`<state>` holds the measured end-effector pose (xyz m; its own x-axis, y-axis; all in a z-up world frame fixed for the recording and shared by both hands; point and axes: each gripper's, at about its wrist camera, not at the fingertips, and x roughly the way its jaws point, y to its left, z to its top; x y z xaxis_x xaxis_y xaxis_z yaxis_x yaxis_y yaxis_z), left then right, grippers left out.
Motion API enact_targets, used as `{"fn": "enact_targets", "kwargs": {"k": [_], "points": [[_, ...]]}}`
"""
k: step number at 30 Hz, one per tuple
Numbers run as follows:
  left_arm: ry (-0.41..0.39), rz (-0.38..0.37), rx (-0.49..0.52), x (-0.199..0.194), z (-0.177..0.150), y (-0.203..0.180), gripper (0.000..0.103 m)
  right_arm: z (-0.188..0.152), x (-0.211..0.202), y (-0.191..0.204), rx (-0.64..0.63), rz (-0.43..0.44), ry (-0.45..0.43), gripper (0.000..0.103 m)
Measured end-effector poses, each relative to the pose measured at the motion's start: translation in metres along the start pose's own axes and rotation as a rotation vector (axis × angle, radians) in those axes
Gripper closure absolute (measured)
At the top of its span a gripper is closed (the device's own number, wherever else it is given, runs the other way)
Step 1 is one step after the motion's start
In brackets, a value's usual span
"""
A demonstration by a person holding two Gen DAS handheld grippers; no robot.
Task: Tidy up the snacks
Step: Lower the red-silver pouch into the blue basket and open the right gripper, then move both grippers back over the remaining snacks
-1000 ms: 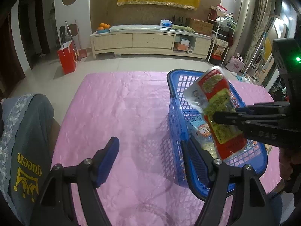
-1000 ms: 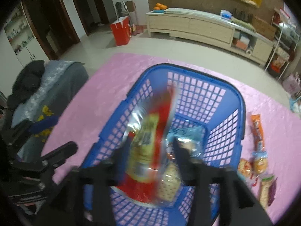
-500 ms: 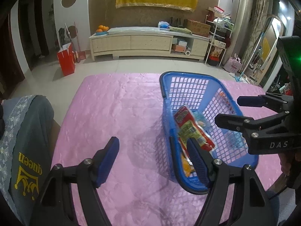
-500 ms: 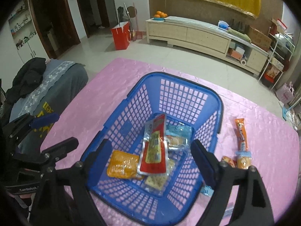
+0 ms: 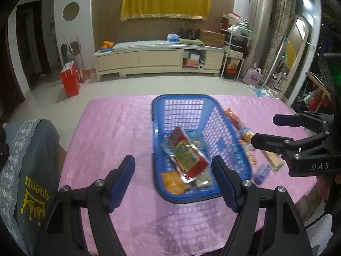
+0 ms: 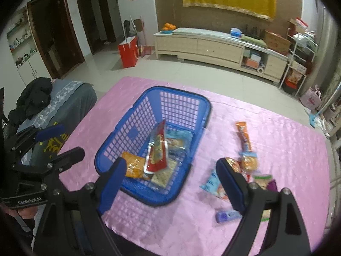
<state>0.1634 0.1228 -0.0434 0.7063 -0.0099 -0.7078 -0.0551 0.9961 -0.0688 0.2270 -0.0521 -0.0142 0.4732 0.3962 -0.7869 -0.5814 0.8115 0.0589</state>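
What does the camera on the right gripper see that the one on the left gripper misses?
Only the right view shows the light blue packet on the pink tablecloth and the dark doorways. Only the left view shows the tall arched mirror. Both share the blue basket, the red and yellow packet inside it, the loose purple packet, and both open grippers, left and right.
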Motion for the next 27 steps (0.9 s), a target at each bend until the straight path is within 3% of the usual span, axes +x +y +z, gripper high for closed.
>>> {"fn": "enact_targets", "kwargs": {"k": [21,24,27], "points": [[0.001,-0.085,0.151,0.000,0.004,-0.139,0.031,-0.069,-0.067,-0.108,0.129,-0.049,-0.048,0.014],[0.011,-0.101,0.171,0.008,0.003,-0.156,0.022,-0.077,-0.066,-0.122,0.154,-0.053,-0.043,0.014],[0.029,-0.112,0.196,0.019,0.001,-0.172,0.022,-0.087,-0.063,-0.137,0.180,-0.060,-0.031,0.014]]}}
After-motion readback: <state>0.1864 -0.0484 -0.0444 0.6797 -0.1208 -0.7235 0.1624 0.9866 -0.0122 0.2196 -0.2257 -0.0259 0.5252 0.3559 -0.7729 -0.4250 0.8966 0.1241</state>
